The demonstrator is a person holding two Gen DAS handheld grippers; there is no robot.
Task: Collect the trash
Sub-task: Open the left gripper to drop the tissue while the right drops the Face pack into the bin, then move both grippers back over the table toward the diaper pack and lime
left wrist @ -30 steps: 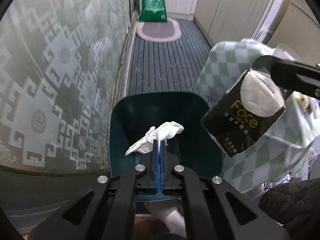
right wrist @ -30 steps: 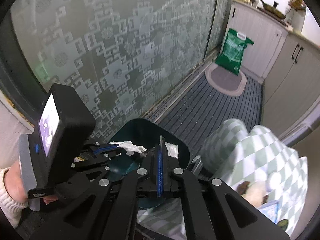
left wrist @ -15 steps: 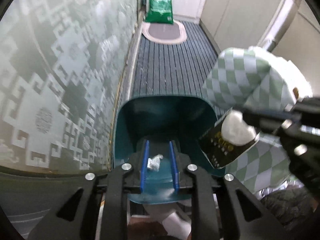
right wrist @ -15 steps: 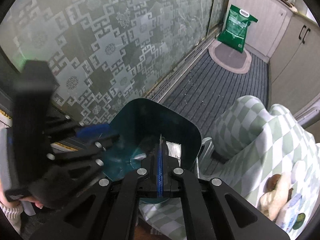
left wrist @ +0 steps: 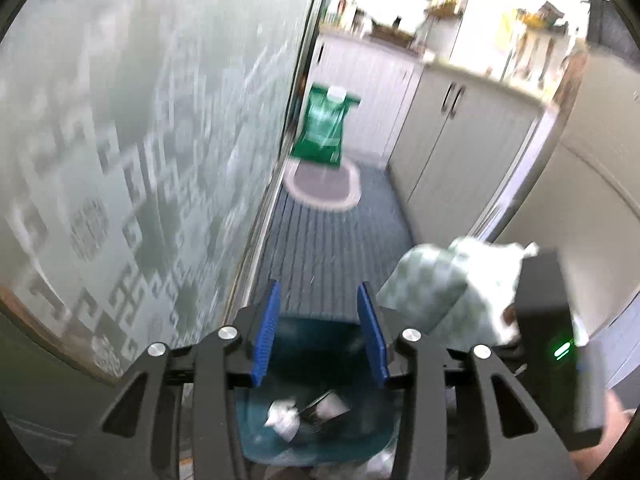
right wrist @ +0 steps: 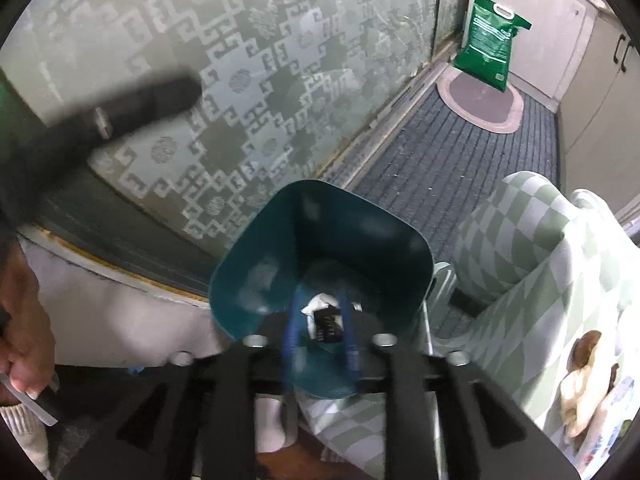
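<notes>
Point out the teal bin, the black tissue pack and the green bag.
teal bin (right wrist: 256, 264), right wrist view, inner left wall.
black tissue pack (right wrist: 328, 326), right wrist view, its printed face, inside the bin.
green bag (right wrist: 488, 42), right wrist view, middle of its front.

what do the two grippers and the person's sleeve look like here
Both are matte black handheld tools. The left gripper has ribbed blue pads on angular black linkage arms with silver bolts. The right gripper has the same blue pads and bolts; from the left wrist view its boxy black body shows a green indicator light. A cream knit sleeve cuffs the left wrist.
</notes>
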